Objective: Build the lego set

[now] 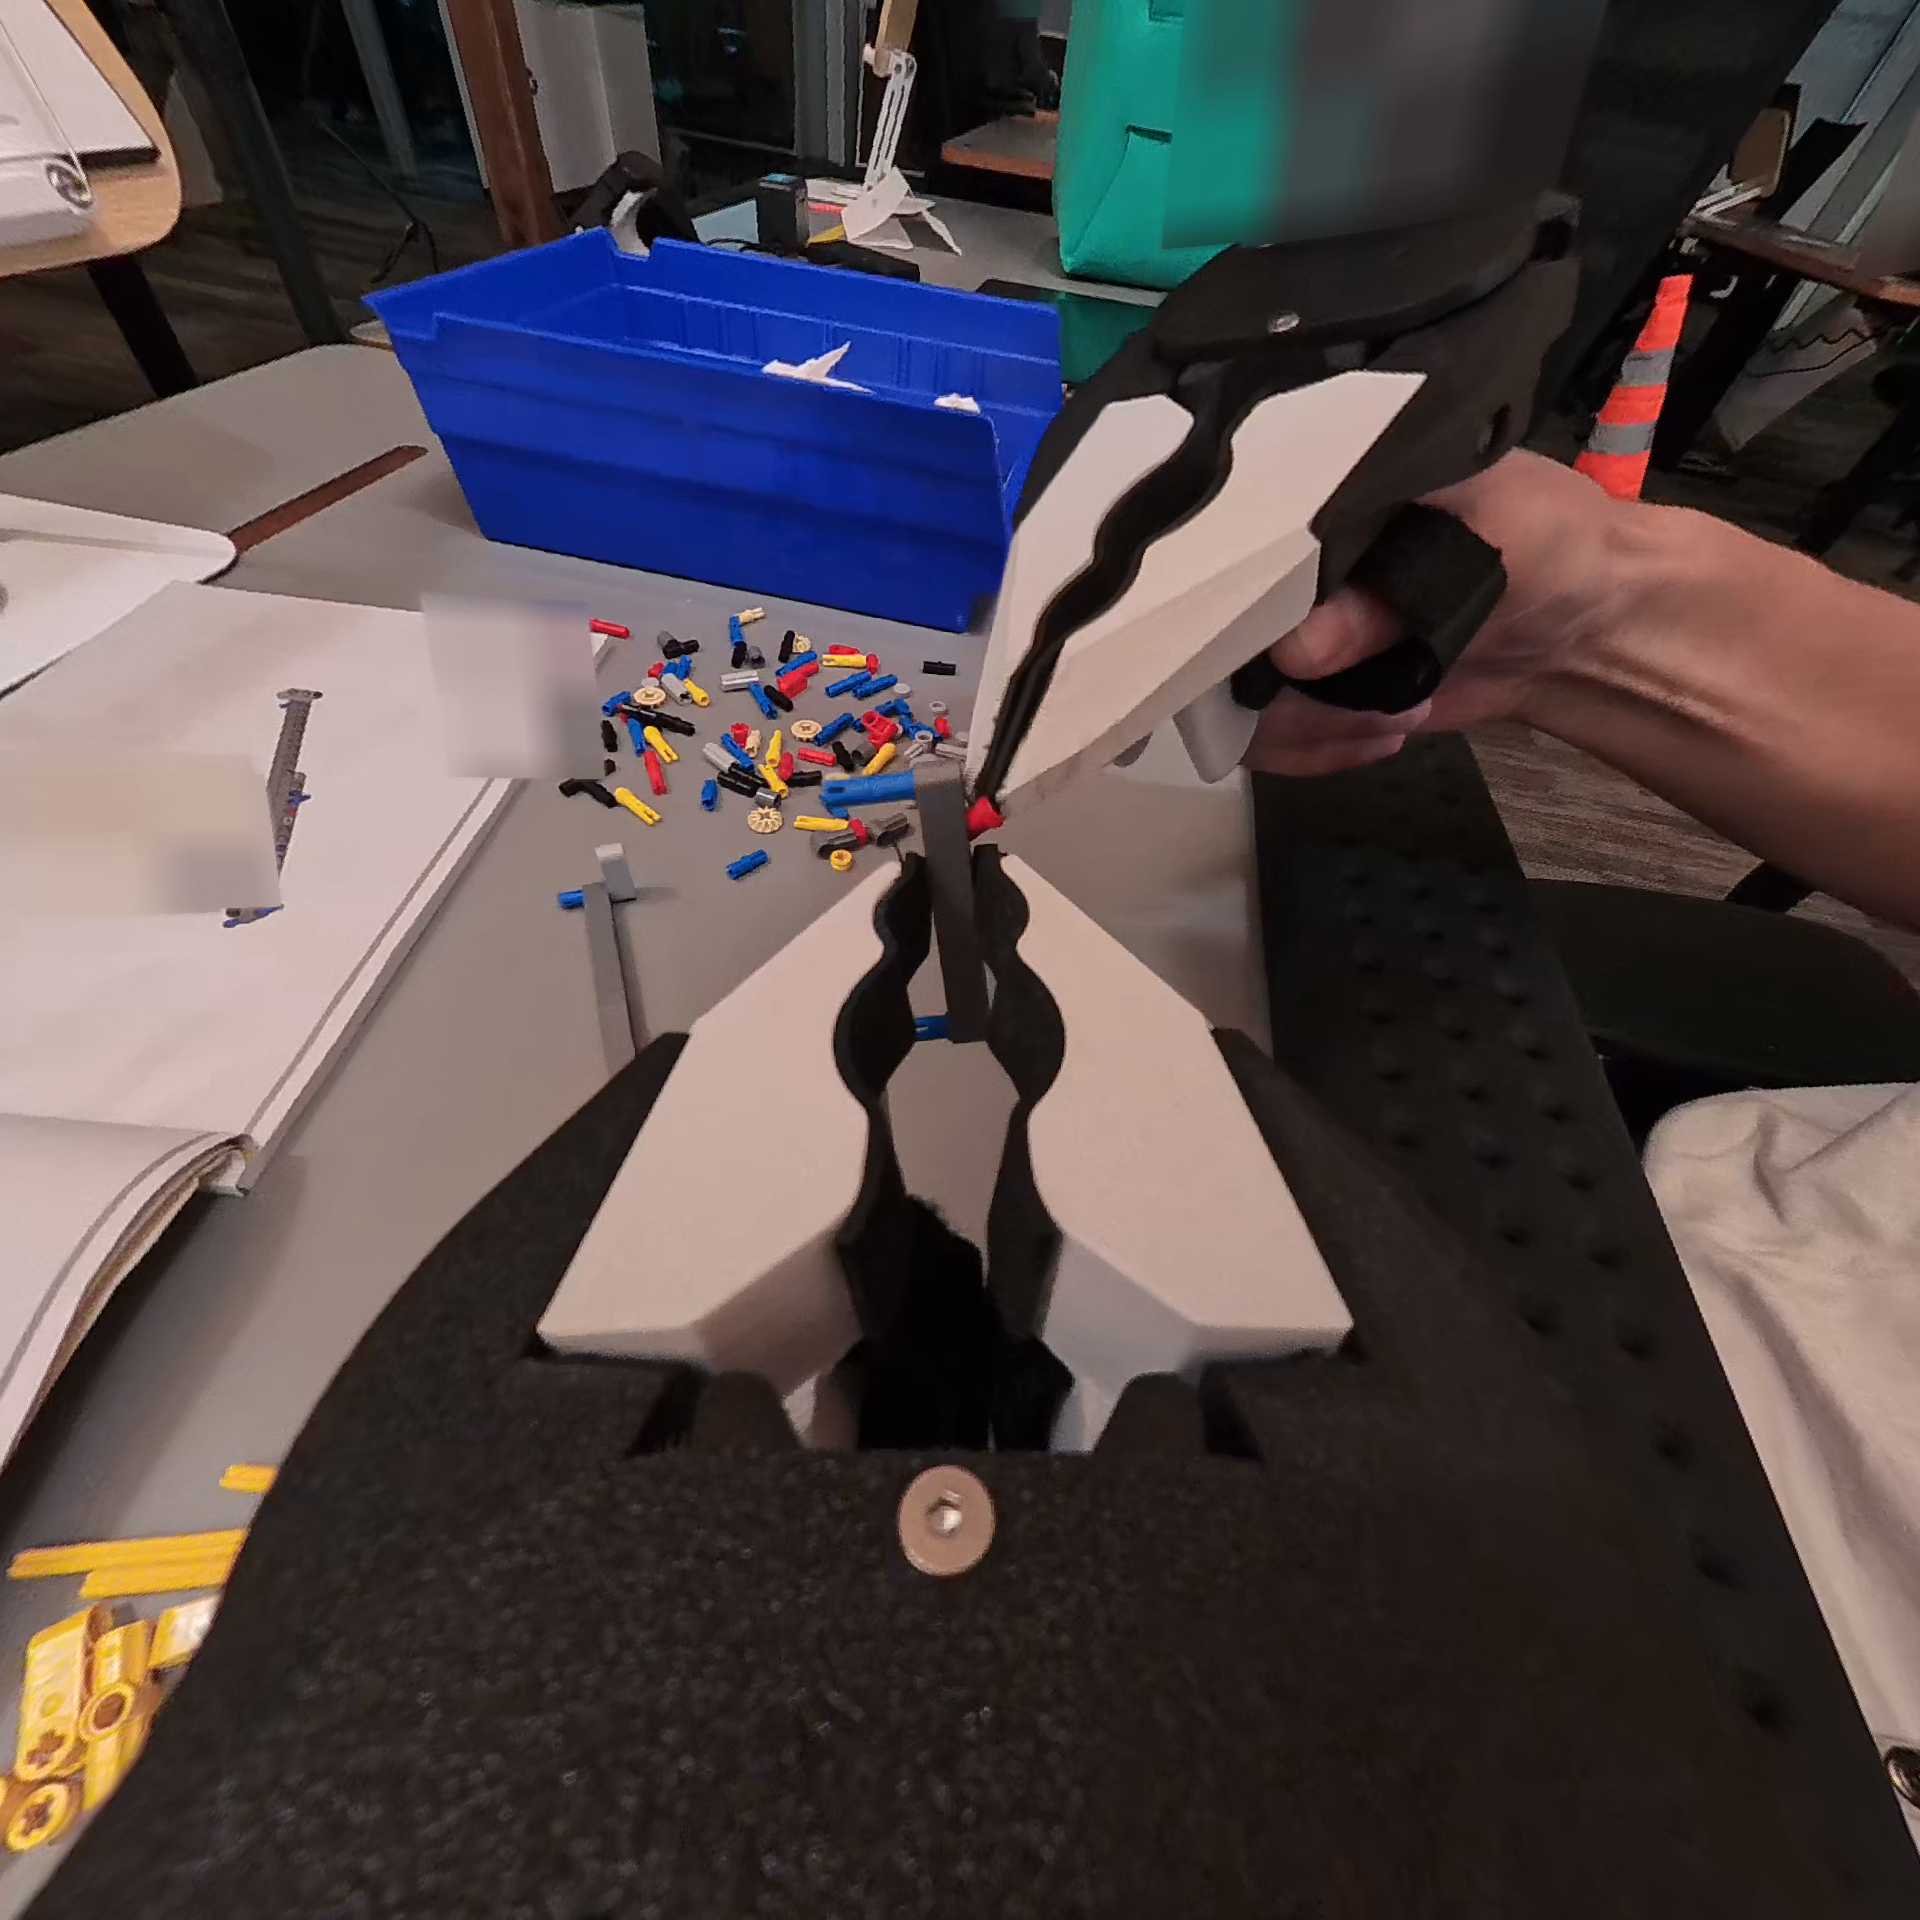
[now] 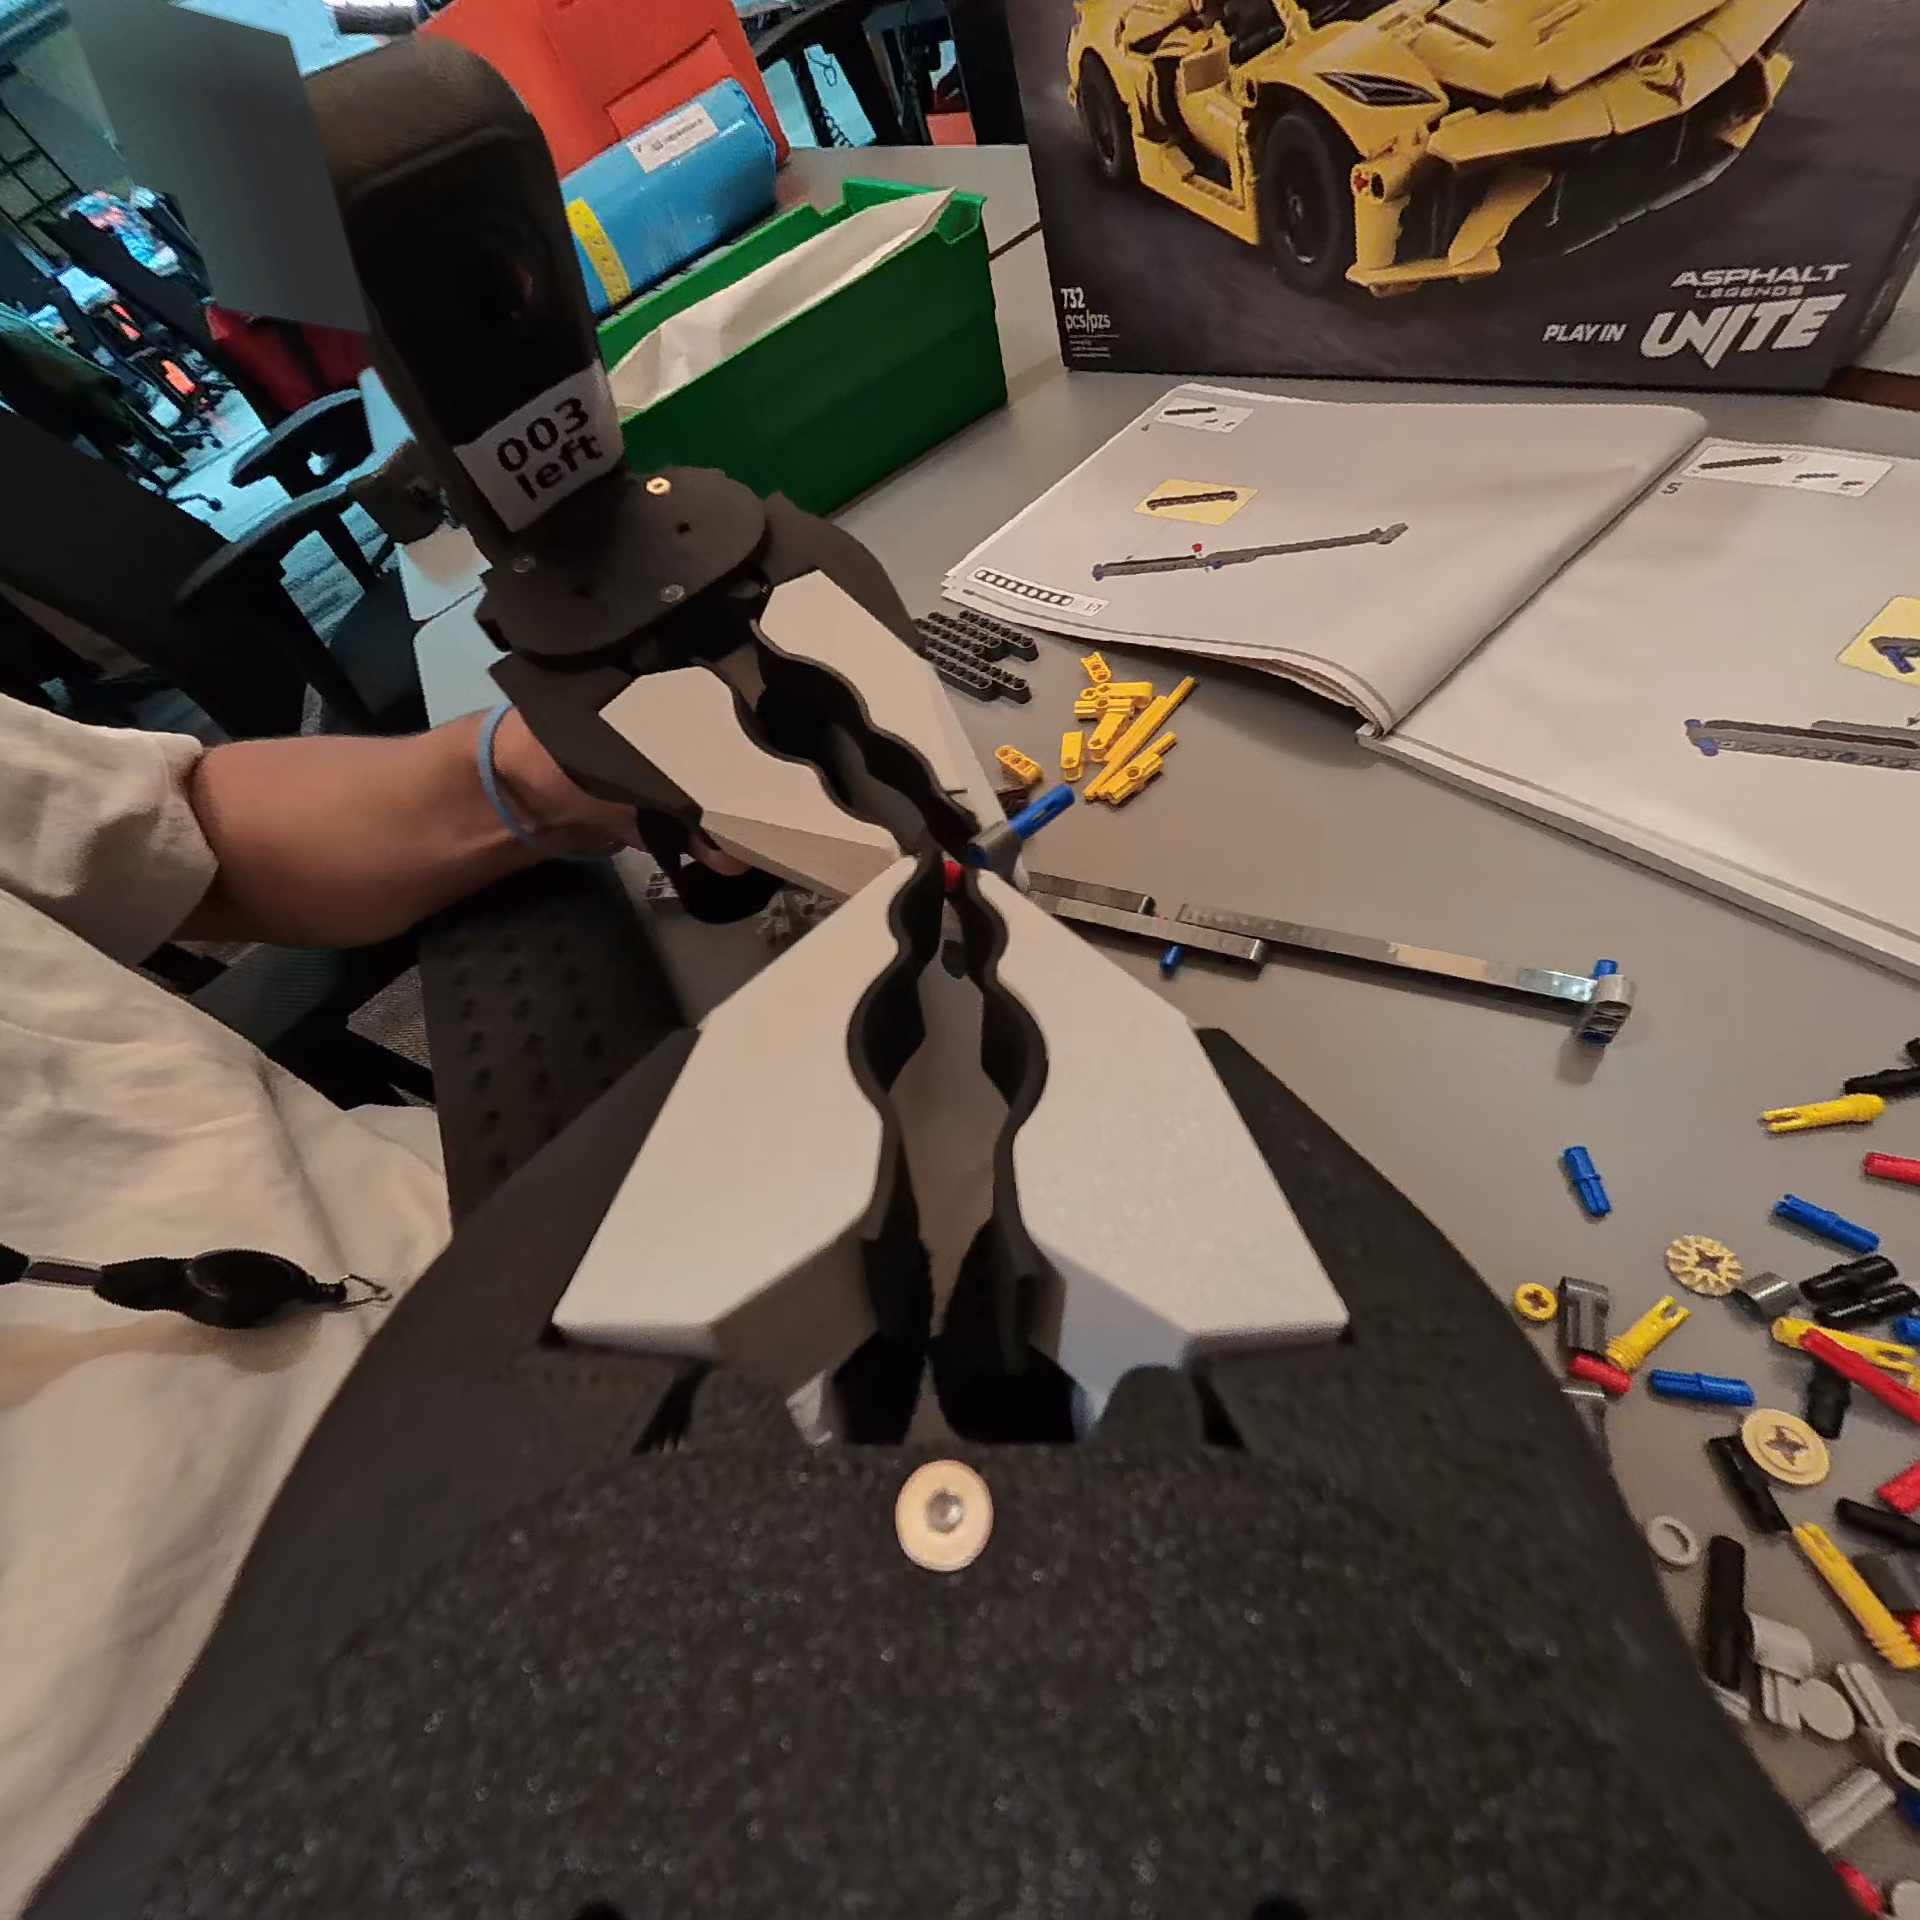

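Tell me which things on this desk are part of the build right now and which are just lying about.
In the job:
left gripper, clamping a dark grey beam
right gripper, pinching a red pin
loose pins pile
open instruction booklet
long grey beam assembly

Lying about:
blue bin
green bin
orange traffic cone
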The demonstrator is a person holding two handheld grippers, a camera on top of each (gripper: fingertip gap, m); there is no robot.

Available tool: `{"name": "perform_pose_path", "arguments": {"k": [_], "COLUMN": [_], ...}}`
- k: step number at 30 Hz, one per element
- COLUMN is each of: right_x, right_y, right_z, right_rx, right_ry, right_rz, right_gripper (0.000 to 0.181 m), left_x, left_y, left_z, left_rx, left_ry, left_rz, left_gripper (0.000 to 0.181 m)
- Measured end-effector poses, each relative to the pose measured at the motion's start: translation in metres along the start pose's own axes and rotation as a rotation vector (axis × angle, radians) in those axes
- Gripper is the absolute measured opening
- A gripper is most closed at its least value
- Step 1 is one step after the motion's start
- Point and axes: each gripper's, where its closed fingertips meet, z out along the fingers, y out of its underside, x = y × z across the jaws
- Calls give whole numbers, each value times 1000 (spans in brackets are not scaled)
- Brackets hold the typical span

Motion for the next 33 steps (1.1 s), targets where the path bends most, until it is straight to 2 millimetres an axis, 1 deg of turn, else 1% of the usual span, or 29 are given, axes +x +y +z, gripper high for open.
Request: {"name": "perform_pose_path", "arguments": {"k": [4, 7, 11, 15, 20, 24, 28, 33], "right_x": [5, 7, 6, -3, -18, -23, -20, -17], "right_y": [3, 2, 0, -6, -12, -14, -13, -13], "right_z": [4, 6, 6, 3, -5, -8, -5, -3], "right_rx": [8, 39, 62, 108, 166, 202, 207, 203], "right_ry": [28, 29, 4, -117, -283, -354, -332, -287], "right_rz": [18, 39, 44, 83, 119, 155, 151, 105], "right_gripper": [6, 12, 13, 13, 13, 14, 14, 14], "left_x": [-6, -5, -5, 1, 15, 19, 16, 13], "left_y": [1, 0, -2, -9, -20, -23, -21, -20], "left_z": [1, 0, -1, -6, -12, -15, -14, -13], "left_rx": [4, 9, 18, 63, 127, 144, 138, 133], "left_ry": [-16, -5, 5, 69, 184, 211, 201, 185], "left_rz": [-45, -68, -76, -95, -127, -115, -114, -115], "left_gripper": [7, 7, 7, 7, 6, 6, 6, 7]}}
